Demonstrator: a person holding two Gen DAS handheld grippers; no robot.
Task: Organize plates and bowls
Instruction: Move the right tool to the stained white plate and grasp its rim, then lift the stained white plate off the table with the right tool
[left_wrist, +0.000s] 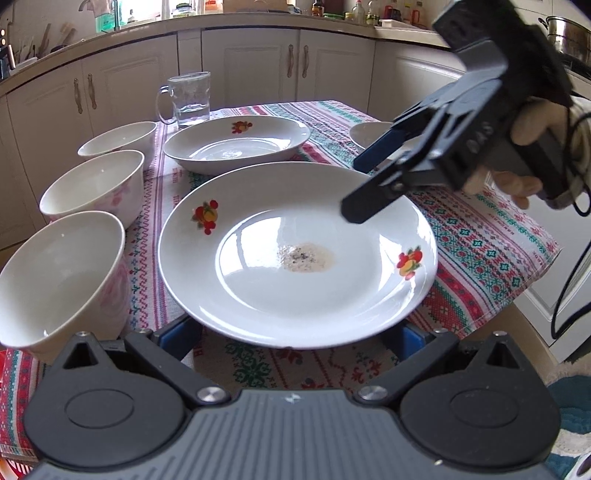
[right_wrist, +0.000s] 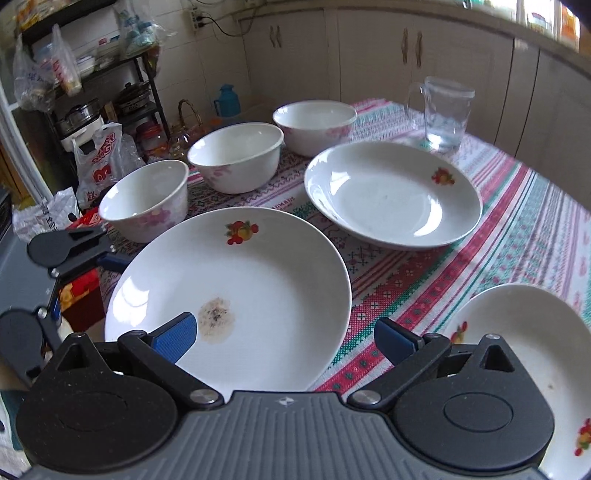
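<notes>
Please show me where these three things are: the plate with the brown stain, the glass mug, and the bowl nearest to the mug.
Stained plate (left_wrist: 295, 254): left wrist view, on the brown stain at its centre.
Glass mug (left_wrist: 192, 98): left wrist view, on its clear side wall.
Bowl nearest the mug (right_wrist: 314, 127): right wrist view, on its outer wall.
</notes>
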